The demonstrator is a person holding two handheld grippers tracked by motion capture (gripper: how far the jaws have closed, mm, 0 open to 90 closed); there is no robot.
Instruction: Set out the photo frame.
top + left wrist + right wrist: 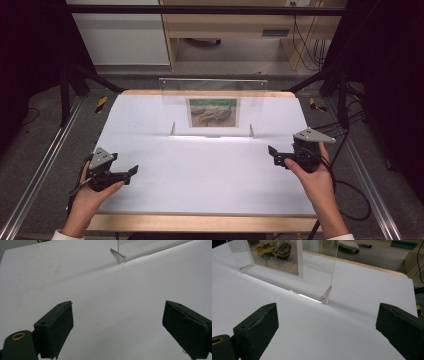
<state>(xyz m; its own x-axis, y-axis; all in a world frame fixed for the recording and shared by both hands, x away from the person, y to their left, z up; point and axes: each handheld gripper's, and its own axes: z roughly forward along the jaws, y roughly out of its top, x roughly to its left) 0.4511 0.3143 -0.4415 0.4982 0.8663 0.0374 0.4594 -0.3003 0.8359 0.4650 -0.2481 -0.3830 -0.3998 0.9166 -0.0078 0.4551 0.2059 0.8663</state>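
A clear acrylic stand (212, 107) holding a picture of boats (213, 112) stands upright at the back middle of the white table (200, 175). My left gripper (131, 172) rests near the table's front left, held by a hand, its jaws wide apart with nothing between them. My right gripper (274, 155) is at the right side, also held by a hand and open and empty. In the left gripper view the stand's metal foot pin (118, 253) lies far ahead of the left gripper (117, 322). In the right gripper view the stand (287, 262) and its picture (274, 252) are ahead of the right gripper (327, 327).
The table's wooden edge (200, 222) runs along the front. Metal rails (35, 175) flank both sides. Cables (350, 200) trail on the floor at the right. A wooden shelf unit (240, 30) stands behind the table.
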